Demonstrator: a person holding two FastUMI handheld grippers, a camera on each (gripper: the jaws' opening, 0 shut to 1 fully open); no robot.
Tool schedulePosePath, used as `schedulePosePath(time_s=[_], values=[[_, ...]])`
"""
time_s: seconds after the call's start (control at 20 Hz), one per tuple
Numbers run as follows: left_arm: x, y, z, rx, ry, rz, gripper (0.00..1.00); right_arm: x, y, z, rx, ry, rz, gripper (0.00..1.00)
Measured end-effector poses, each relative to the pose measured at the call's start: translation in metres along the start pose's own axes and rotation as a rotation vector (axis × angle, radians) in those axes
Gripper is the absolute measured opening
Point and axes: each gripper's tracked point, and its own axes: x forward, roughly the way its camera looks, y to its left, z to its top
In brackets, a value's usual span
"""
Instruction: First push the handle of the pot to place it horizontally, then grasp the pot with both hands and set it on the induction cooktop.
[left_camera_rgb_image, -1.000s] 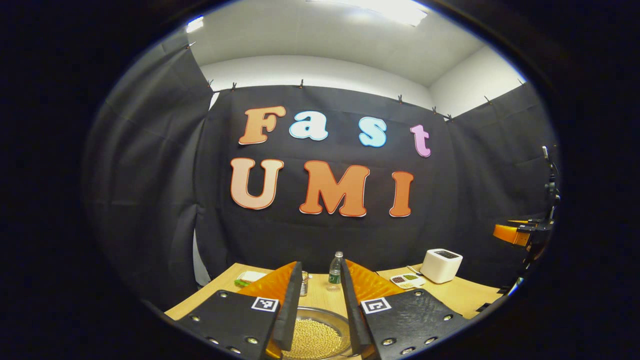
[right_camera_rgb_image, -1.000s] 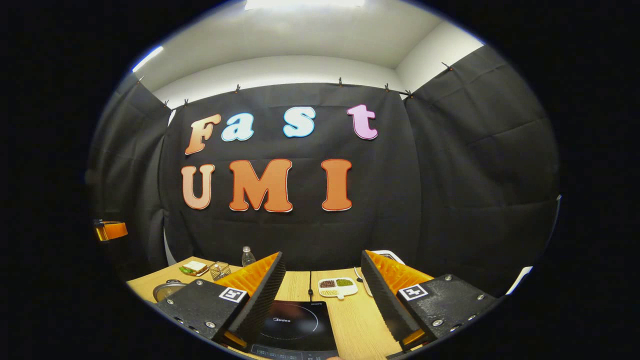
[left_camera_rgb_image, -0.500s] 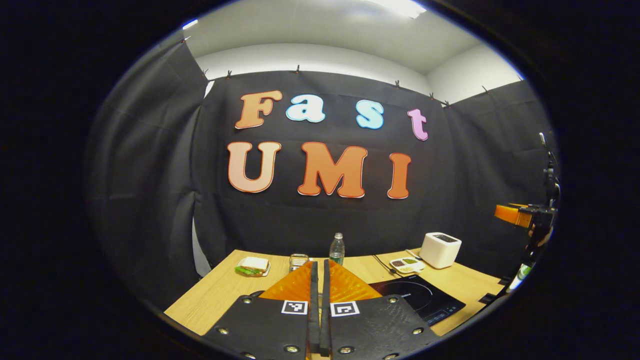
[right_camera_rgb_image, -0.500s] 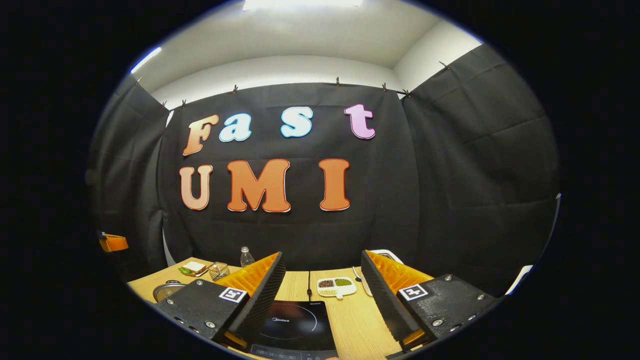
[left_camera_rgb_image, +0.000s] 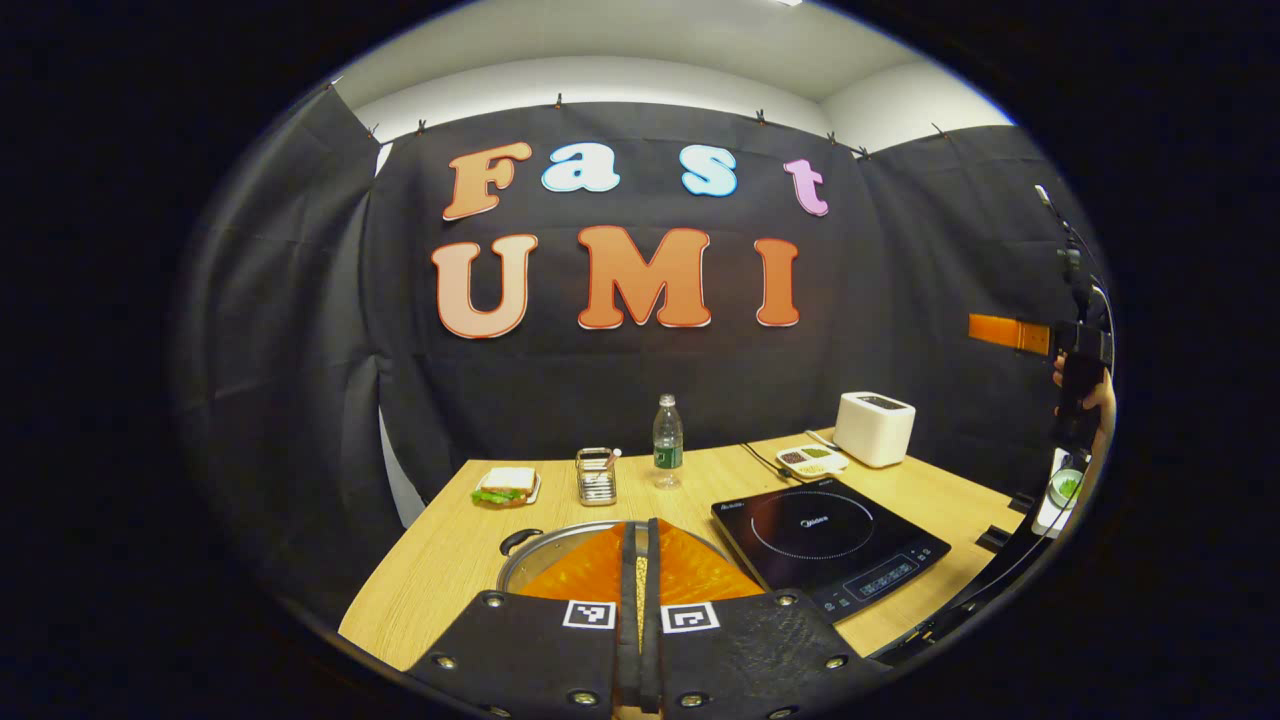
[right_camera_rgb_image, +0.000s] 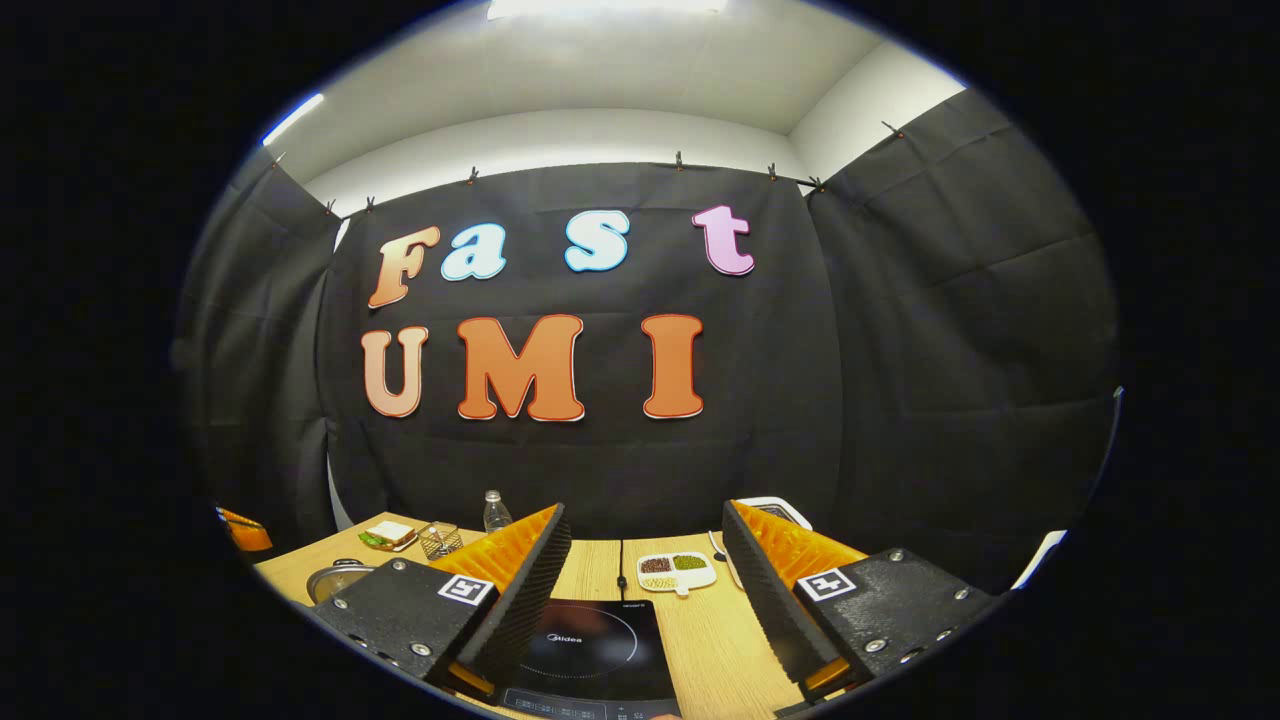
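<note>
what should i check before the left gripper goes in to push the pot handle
1. Left gripper closed for pushing: ok, fingers together, nothing between them.
2. Pot within reach: ok, on the table just beyond the fingers.
3. Handle position: cannot tell; a dark handle shows at the rim's left, the rest is hidden.
4. Induction cooktop free for the pot: ok, nothing on it.
5. Right gripper out of the way: ok, open above the cooktop.
6. Sandwich, rack, bottle away from the pot: ok, farther back.
</note>
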Motion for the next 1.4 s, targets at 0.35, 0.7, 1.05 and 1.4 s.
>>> schedulePosePath(time_s=[0.35,0.7,1.05,1.4], values=[[0.0,-0.036,-0.06,0.007,0.125,-0.104,0.02,0.002,0.005,-0.01,0.01,0.026,0.011,0.99],[0.0,-0.06,-0.12,0.009,0.274,-0.166,0.02,0.004,0.002,-0.012,0.005,0.029,0.0,0.95],[0.002,-0.075,-0.166,-0.005,0.393,-0.201,0.02,0.004,0.001,-0.017,0.004,0.041,0.002,0.95],[0.014,-0.078,-0.198,-0.029,0.476,-0.196,0.02,0.005,0.0,-0.022,-0.005,0.055,0.003,0.95]])
